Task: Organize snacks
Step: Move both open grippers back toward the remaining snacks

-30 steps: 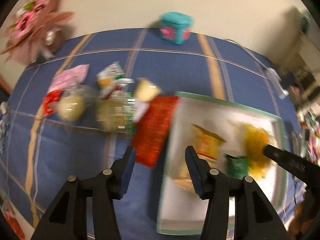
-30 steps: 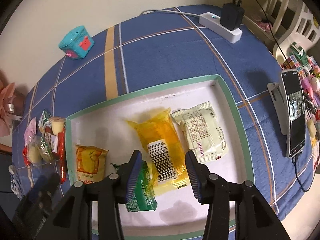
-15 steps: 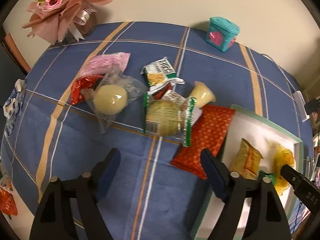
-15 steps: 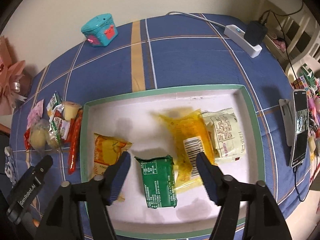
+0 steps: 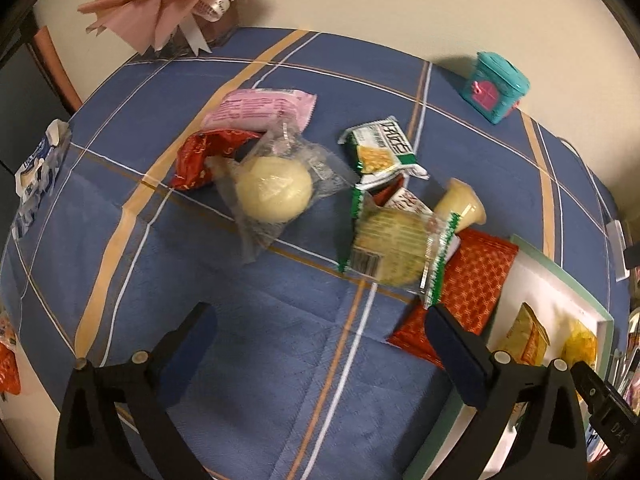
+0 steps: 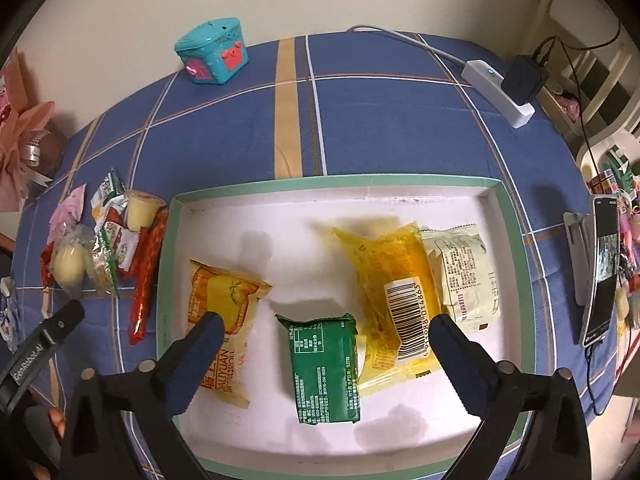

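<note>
Tablecloth (image 5: 256, 360): blue plaid; bare cloth lies between the left jaws.
Tray (image 6: 508, 216): white with a green rim, below the right gripper (image 6: 324, 340); in the left view only its corner shows, beyond the right-hand jaw.
Snacks in tray: four. The green pack (image 6: 324, 368) lies flat between the right jaws, touching neither. The orange pack (image 6: 224, 304) sits under the left-hand jaw tip, the yellow pack (image 6: 396, 276) beside the right-hand one, the cream pack (image 6: 468, 276) beyond it.
Snacks on cloth: a loose pile ahead of the left gripper (image 5: 320, 336). The red pack (image 5: 472, 284) is nearest, by the right-hand jaw tip. The cookie (image 5: 396, 248) lies ahead, the bun (image 5: 274, 190) ahead and left, the pink pack (image 5: 260, 108) farthest.
Change, right: a second ago the jaws were narrow around the green pack; now they are opening to full width, and the pack rests loose in the tray. I judge that snack delivered.
Change, left: a second ago it was over the tray edge; now it has swung out to the pile, jaws opening and empty.
Meaning: four snacks stowed, the pile still outside; probably the red pack or cookie comes next.
</note>
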`<state>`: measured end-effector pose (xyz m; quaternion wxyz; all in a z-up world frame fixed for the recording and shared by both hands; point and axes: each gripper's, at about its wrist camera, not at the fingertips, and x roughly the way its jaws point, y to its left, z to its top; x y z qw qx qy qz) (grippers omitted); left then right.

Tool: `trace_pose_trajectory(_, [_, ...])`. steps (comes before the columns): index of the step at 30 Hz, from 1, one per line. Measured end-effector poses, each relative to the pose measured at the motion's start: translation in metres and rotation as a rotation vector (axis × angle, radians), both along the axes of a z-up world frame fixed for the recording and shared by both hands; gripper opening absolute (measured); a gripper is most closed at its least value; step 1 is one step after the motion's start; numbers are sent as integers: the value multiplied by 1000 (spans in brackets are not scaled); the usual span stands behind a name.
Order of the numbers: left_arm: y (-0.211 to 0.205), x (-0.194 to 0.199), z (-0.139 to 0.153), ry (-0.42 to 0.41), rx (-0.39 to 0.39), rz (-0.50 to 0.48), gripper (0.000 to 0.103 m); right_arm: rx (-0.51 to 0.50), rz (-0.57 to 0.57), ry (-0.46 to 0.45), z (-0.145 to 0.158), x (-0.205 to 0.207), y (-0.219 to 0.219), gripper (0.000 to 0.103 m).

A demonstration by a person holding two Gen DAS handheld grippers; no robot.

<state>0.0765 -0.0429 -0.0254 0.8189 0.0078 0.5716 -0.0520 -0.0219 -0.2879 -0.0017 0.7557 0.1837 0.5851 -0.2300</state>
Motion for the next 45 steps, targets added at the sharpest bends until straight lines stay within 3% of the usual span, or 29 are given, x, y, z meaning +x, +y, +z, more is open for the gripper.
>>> trace_pose_trajectory(9, [47,16,1,1,18,110,103,33,-1,-37,4,12,17,103])
trace_pose_trajectory(19, [94,31,-2,0,-16,211,103,100,109,-125,11,49,76,103])
trace_pose_trajectory(24, [89,34,-3,-14,-64,198,103,130,137,-149,5,67,91,103])
trace_pose_trajectory(32, [53,42,-9,-4,-149,95,103,125,133,-161,-5,82,91,103])
trace_pose_trajectory(45, [3,64,-19,24,-189,0,100,133,89,-155,-12,93,71,101])
